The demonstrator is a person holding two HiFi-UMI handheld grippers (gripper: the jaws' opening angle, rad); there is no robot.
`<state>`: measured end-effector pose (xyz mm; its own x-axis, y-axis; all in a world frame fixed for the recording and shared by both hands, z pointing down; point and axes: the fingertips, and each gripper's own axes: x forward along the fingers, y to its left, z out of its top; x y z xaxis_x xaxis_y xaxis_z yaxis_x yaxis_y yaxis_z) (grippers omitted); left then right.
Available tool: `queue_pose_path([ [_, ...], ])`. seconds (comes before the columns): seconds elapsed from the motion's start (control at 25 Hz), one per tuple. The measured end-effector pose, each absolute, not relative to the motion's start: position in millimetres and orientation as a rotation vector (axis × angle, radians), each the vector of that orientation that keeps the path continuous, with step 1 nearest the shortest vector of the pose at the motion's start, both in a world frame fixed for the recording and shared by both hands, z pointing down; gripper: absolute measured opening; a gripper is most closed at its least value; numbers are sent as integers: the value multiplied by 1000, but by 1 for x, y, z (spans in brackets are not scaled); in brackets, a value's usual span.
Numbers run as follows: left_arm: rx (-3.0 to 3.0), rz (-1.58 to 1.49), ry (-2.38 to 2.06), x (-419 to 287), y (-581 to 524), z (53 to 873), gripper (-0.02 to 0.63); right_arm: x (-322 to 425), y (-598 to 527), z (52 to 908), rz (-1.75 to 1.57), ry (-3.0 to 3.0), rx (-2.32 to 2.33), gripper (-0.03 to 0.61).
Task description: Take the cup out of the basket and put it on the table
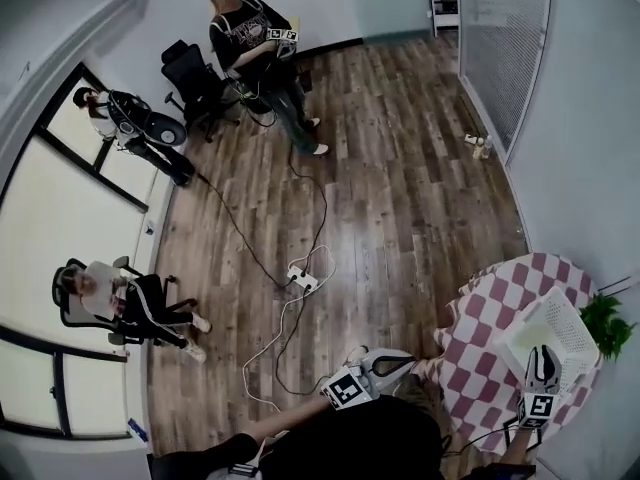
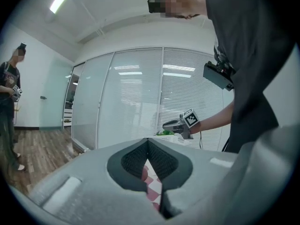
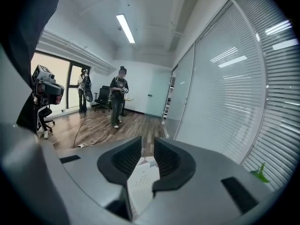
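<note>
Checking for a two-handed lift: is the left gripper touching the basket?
Apart. In the head view, a stretch of checkered cloth separates the left gripper from the basket.

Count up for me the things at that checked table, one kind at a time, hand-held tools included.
Hand-held grippers: 2 (left gripper, right gripper)
White basket: 1
Green plant: 1
Checked table: 1
Total: 5
</note>
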<state>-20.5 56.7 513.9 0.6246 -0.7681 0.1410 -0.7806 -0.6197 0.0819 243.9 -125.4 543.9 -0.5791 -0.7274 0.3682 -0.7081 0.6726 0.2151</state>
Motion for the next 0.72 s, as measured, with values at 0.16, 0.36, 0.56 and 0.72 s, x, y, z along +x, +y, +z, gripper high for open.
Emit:
queue_pose_path([
  [0.16,2682,161,-1351,-30,53,519,-2,240,-142,548,-70,-2460,1047,97],
  [0.36,2636,101,-1383,-19,56,515,-2,275,-150,572,-67,-2372,934,101],
  [0.56,2474,-73,-1461,-37,36,503,-2,287,-177,610,-31,-2203,792,103],
  [0.72,2510,190,-1469,-33,23,521,-2,281,-207,645,-84,-2207,626,106],
])
